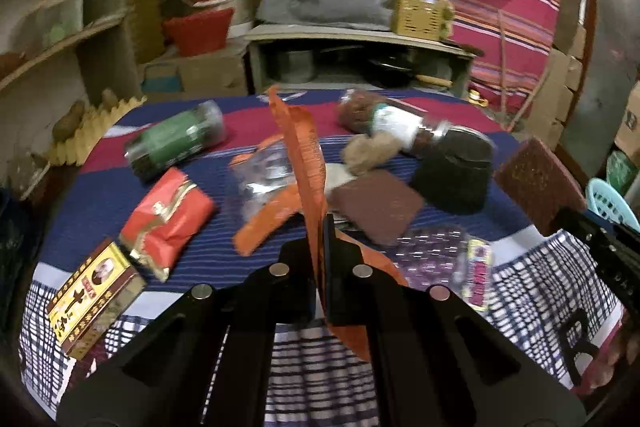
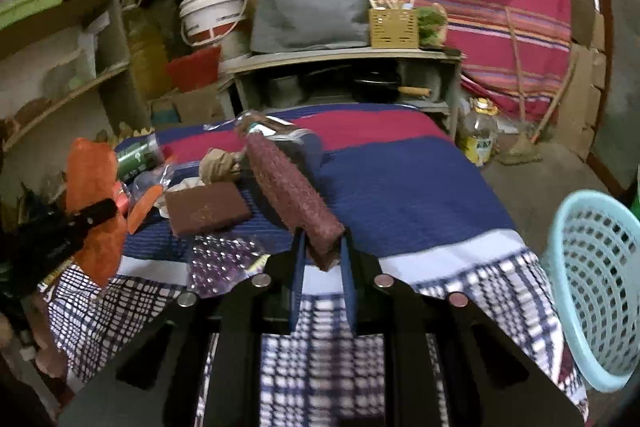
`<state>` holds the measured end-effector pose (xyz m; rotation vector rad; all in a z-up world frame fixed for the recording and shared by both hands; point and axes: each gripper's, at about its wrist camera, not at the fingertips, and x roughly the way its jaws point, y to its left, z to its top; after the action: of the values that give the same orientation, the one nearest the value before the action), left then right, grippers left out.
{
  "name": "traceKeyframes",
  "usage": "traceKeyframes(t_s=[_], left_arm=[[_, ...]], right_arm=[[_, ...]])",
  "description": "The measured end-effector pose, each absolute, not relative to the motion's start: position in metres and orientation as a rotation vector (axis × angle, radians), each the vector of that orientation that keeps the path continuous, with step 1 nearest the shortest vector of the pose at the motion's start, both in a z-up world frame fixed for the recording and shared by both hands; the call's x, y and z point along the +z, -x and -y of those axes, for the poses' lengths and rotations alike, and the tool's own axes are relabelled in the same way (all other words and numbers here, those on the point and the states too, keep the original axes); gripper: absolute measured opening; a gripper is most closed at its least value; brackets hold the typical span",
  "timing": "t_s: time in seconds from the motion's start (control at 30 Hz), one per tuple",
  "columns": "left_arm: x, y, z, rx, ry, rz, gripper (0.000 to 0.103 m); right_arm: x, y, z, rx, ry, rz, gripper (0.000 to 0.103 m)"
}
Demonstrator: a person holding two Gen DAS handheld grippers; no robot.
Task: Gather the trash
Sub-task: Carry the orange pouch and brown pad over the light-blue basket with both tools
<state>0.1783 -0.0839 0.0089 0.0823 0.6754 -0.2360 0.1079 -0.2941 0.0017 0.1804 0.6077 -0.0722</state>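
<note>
Orange wrapper [image 1: 304, 163] (thin, crinkled) pinched; right gripper [image 2: 323, 247] clamps rough pad [image 2: 292, 195].

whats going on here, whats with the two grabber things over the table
A person is clearing trash off a cloth-covered table with two handheld grippers. The left gripper is shut on an orange wrapper, lifted off the table. The right gripper is shut on a reddish-brown scouring pad. A light blue basket stands to the right. A second pad, packets and jars remain on the table.
</note>
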Motion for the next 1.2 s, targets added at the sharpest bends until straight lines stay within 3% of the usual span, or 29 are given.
traceKeyframes(t_s=[0.7, 1.2], left_arm=[[0.040, -0.119, 0.263, -0.501, -0.137, -0.568, 0.001], [0.029, -0.089, 0.396, -0.656, -0.221, -0.540, 0.001]], right_arm=[[0.021, 0.012, 0.464, -0.427, -0.164, -0.570, 0.017], [-0.009, 0.045, 0.559, -0.549, -0.269, -0.573, 0.017]])
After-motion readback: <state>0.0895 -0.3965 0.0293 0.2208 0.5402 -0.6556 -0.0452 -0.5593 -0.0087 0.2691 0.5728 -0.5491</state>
